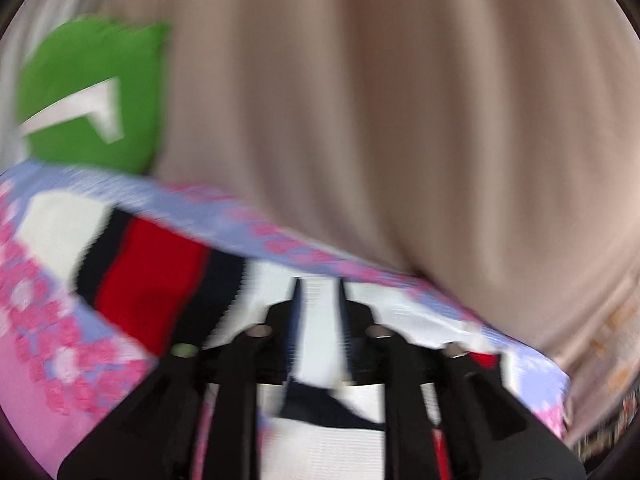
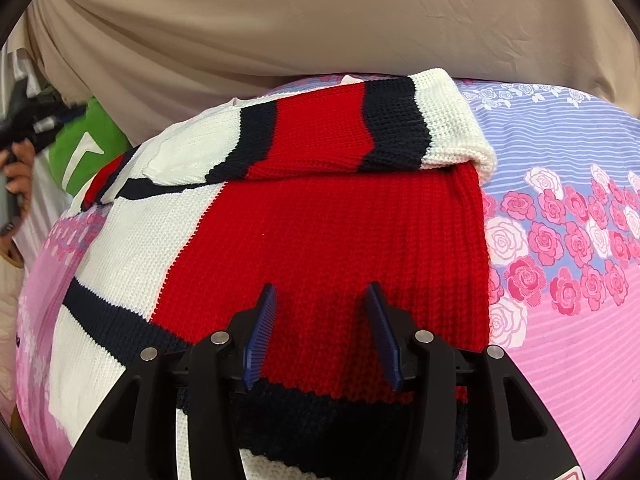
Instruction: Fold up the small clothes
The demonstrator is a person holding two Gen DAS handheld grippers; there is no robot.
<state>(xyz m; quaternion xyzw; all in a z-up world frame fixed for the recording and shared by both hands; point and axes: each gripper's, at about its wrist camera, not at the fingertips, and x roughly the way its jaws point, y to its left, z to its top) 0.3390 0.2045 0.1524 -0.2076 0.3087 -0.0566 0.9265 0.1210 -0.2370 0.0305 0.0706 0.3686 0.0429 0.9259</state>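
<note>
A knitted sweater (image 2: 340, 220) in red, white and navy lies flat on the bed, with one striped sleeve (image 2: 360, 128) folded across its upper part. My right gripper (image 2: 320, 292) hangs just over the red panel near the hem, jaws open and the blue pads clear of the knit. The left wrist view is blurred. In it my left gripper (image 1: 319, 284) sits above the white part of the sweater (image 1: 152, 280), its jaws a narrow gap apart with nothing pinched. A hand (image 2: 16, 176) holds that gripper at the far left of the right wrist view, off the sweater.
The sweater rests on a pink and lavender rose-print sheet (image 2: 560, 240). A green item with a white mark (image 2: 86, 148) lies by the sweater's far left corner. Beige cloth (image 2: 280, 20) rises behind the bed.
</note>
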